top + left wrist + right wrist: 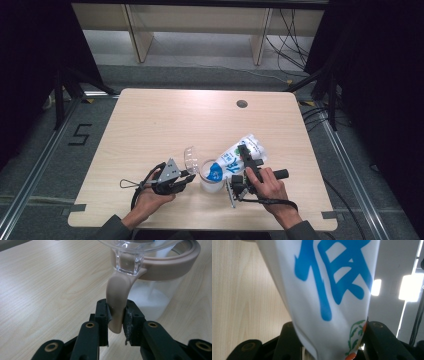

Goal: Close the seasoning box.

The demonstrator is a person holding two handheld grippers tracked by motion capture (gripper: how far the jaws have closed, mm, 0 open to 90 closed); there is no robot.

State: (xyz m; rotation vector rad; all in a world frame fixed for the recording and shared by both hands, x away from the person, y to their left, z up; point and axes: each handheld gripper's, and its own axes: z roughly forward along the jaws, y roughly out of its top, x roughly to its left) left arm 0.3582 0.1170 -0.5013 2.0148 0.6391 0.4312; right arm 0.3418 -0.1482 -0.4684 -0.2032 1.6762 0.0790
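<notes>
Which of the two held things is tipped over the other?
The white pouch with blue lettering, gripped by the right gripper, leans mouth-down over the clear jar with a beige rim. The jar stands upright, its beige tab pinched between the left gripper's fingers.

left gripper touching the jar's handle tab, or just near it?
Touching. In the left gripper view, both pads of the left gripper press on the beige handle tab of the jar, no gap either side.

Both forearms are entering from the near table edge, the left hand (150,192) holding the left gripper (186,178) level with its jaws clamping a handle, while the right hand (270,187) is tilting the right gripper (244,152) upward, jaws pinching a pouch.
</notes>
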